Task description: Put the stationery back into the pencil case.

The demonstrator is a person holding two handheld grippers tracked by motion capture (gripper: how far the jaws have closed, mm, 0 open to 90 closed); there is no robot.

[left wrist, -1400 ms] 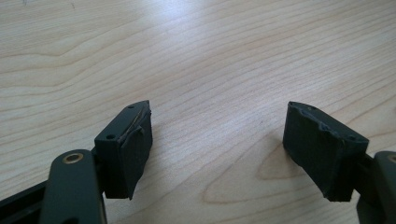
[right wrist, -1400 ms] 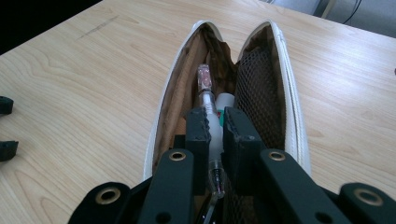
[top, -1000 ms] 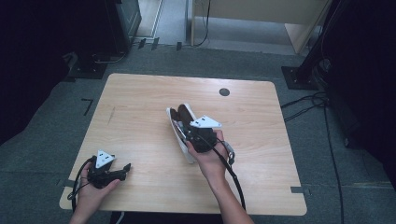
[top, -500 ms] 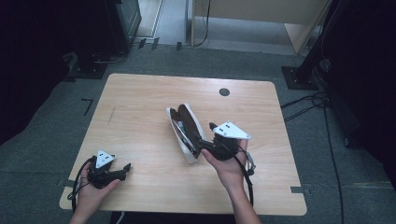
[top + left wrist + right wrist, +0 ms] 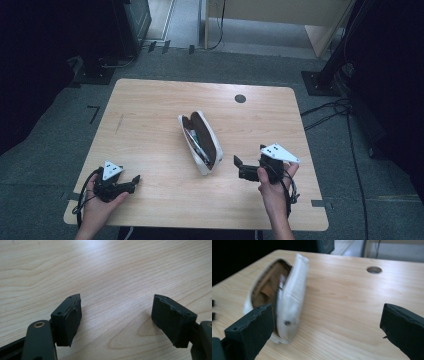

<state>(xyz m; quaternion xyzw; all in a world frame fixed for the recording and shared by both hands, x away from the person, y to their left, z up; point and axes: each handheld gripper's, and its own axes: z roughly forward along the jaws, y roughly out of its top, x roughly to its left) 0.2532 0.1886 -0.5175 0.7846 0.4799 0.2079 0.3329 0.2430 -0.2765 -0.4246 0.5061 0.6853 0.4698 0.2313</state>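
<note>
Near edge of table (image 5: pixel 150 100): left gripper (image 5: pixel 135 179) rests low in hand at front left corner, jaws partly apart, nothing between them, bare wood grain beneath; idle, likely waiting. Right gripper (image 5: pixel 237 162) at front right, jaws just been opening, now wide, nothing between them, aimed back toward pencil case (image 5: pixel 201 141); looks like release completed. Pencil case lies mid-table, just left of right gripper, apart from it: soft white fabric shell, long oval, unzipped, brown lining, items inside. Beyond: round cable hole (image 5: pixel 240 98) in pale smooth wood.
</note>
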